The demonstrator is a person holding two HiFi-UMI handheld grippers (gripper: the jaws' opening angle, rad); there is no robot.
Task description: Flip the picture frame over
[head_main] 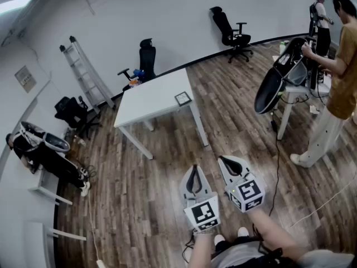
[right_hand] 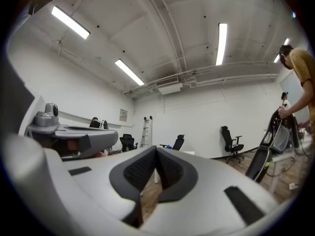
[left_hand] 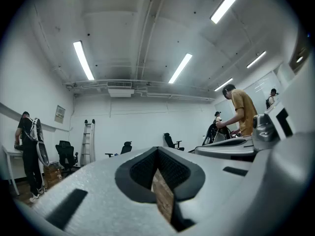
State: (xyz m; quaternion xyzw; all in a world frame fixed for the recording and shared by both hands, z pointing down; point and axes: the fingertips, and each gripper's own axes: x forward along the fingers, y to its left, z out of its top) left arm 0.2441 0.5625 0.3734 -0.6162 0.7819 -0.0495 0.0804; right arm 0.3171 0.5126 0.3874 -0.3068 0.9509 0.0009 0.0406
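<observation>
While the left tongs [head_main: 194, 171] and right tongs [head_main: 224, 161] are both clenched on nothing, the picture frame [head_main: 182, 98] lies on the white table [head_main: 148, 102] well ahead of them, so the approach, grasp and flip all seem left to do

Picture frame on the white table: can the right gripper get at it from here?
Probably not yet: the picture frame lies on the table, well ahead of the right gripper, which is shut. Only floor lies between, so stepping closer should do.
</observation>
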